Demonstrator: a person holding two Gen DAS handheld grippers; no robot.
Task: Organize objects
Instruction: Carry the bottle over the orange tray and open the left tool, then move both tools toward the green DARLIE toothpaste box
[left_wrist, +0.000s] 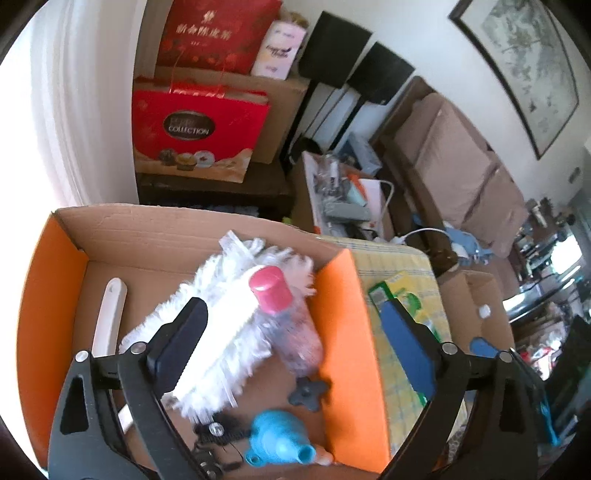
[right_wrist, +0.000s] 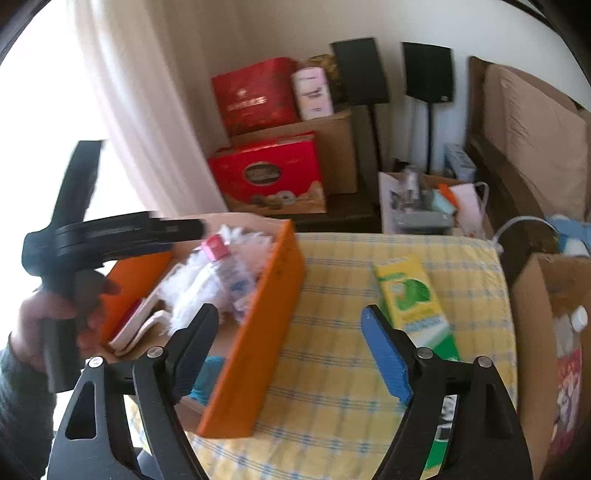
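Note:
An orange cardboard box (left_wrist: 351, 332) stands on a yellow checked table (right_wrist: 351, 266). In it lie a white fluffy duster (left_wrist: 229, 317), a clear bottle with a pink cap (left_wrist: 284, 317), a blue bulb (left_wrist: 275, 439), a grey knob (left_wrist: 308, 391) and a white handle (left_wrist: 109, 314). My left gripper (left_wrist: 295, 347) is open and empty, hovering above the box; it also shows in the right wrist view (right_wrist: 199, 227). A yellow-green carton (right_wrist: 413, 299) lies flat on the table right of the box. My right gripper (right_wrist: 291, 350) is open and empty above the table, with the carton just past its right finger.
Red gift boxes (right_wrist: 266, 173) and cardboard boxes (right_wrist: 332, 136) are stacked behind the table. A box of clutter (right_wrist: 424, 206) and a sofa (left_wrist: 461, 166) stand at the back right. An open cardboard box (right_wrist: 546, 332) stands right of the table.

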